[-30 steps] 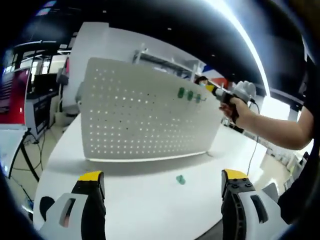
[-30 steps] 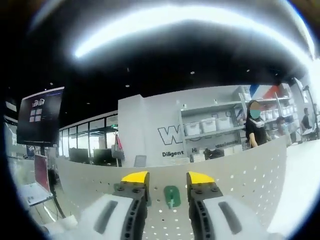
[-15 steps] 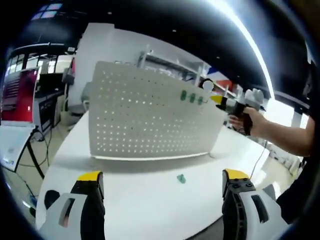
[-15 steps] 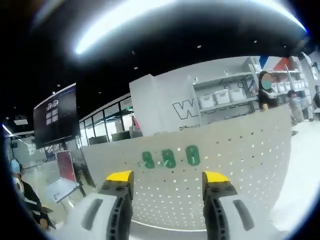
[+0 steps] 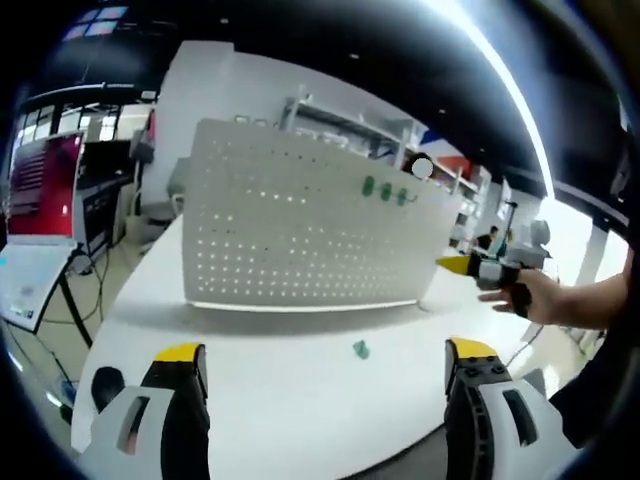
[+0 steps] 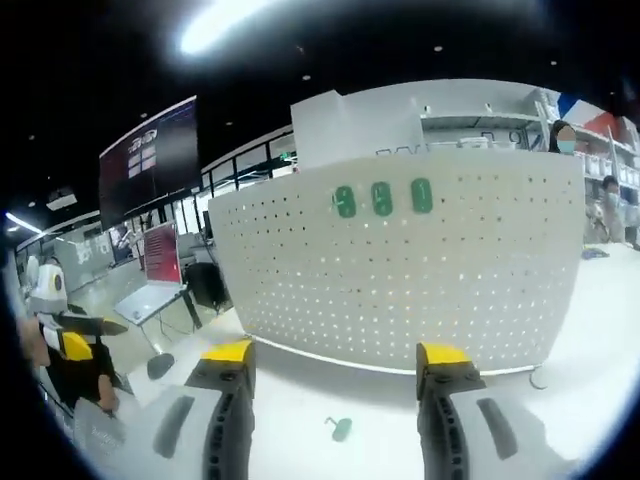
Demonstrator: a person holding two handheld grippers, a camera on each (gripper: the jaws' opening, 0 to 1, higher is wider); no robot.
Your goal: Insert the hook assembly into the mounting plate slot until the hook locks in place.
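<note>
My left tongs [image 5: 325,375] have pale grey moulded jaws with black inner faces, yellow caps on the tips and a dark slot in each grey shell. My right tongs [image 6: 338,368] are built alike. In the left gripper view my bare forearm and hand [image 5: 535,297] show, beside dark clothing.

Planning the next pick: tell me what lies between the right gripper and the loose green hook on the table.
Bare white table: in the right gripper view, nothing sits between the right gripper and the green hook.
</note>
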